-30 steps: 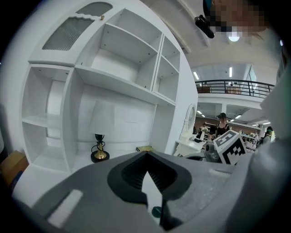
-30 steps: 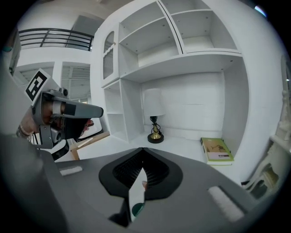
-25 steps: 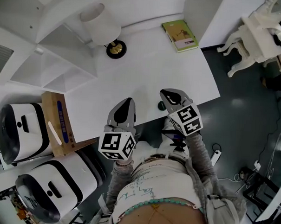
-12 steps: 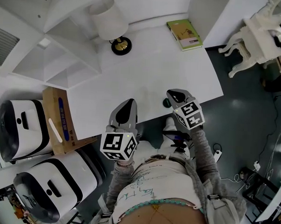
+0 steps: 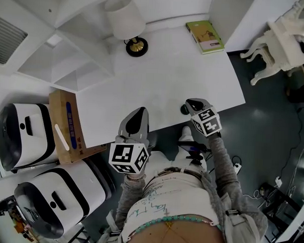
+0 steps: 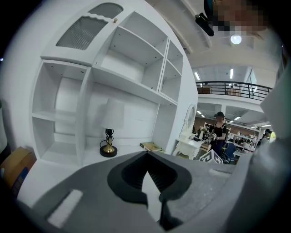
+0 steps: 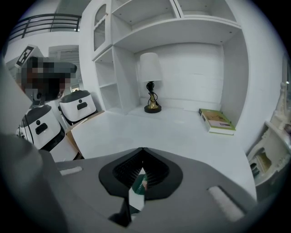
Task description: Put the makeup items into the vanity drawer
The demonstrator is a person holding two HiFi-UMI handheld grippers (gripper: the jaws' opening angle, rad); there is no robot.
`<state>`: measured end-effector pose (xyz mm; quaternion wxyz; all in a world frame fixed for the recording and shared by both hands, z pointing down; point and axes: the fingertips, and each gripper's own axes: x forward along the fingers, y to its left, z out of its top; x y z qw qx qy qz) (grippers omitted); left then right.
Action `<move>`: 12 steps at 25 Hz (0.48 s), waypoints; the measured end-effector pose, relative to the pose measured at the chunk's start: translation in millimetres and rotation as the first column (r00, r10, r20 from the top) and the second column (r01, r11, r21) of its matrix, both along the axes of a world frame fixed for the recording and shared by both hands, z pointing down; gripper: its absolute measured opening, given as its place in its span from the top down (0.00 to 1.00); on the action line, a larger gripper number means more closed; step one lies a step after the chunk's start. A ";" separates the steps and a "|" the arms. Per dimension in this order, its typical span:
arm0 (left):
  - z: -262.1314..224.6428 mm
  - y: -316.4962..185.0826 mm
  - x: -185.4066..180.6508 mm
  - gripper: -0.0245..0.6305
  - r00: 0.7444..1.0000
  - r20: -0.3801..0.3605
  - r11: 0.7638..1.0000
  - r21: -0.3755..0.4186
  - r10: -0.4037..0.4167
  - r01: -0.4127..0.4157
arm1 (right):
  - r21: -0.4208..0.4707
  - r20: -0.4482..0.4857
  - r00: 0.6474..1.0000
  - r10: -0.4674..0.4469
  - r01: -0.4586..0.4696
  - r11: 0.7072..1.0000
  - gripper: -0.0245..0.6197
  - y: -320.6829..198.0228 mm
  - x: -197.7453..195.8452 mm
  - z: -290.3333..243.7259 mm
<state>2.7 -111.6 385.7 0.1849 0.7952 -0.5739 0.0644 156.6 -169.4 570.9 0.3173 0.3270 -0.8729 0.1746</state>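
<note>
The white desk (image 5: 159,78) under the shelves fills the scene, and no drawer shows in any view; it probably sits below the front edge, toward 6 o'clock from your hands. Your right gripper (image 5: 190,102) hangs over that edge, pointing to 11 o'clock and clenched on a small green makeup item (image 7: 138,181). Your left gripper (image 5: 139,111), at its 9 o'clock, is closed on nothing, so it looks the freer one for the drawer.

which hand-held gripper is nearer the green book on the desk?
Right. The right hand-held gripper sits at the white desk's front edge, nearly straight out from the green rectangular book; the left hand-held gripper sits farther along that edge, off to the left.
</note>
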 end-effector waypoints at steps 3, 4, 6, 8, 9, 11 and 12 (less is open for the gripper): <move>-0.1 1.3 -2.1 0.96 1.000 0.000 1.000 0.001 -0.003 0.003 | -0.017 -0.013 1.000 0.006 -0.006 1.000 0.92 1.4 1.3 10.1; 0.4 1.7 -2.8 0.96 1.000 0.001 1.000 0.000 -0.004 0.004 | -0.022 -0.016 1.000 0.007 -0.007 1.000 0.92 1.9 1.2 13.0; 1.4 3.0 -4.4 0.96 1.000 0.001 1.000 -0.003 -0.007 0.007 | -0.031 -0.022 1.000 0.007 -0.008 0.999 0.92 3.5 0.4 18.1; 1.5 4.0 -5.1 0.96 1.000 -0.002 1.000 -0.004 -0.008 0.008 | -0.041 -0.031 1.000 0.003 -0.005 0.999 0.92 4.9 -0.3 23.1; 1.5 4.2 -5.3 0.96 1.000 -0.003 1.000 -0.005 -0.008 0.008 | -0.047 -0.037 0.999 0.000 -0.002 0.999 0.92 5.3 -0.3 25.9; 2.0 4.3 -5.3 0.96 1.000 -0.005 1.000 -0.006 -0.010 0.010 | -0.058 -0.050 0.999 -0.008 0.005 0.998 0.92 5.7 -0.4 32.3; 2.4 4.6 -5.5 0.96 1.000 -0.005 1.000 -0.007 -0.011 0.011 | -0.064 -0.055 0.998 -0.013 0.009 0.998 0.92 6.1 -0.6 35.9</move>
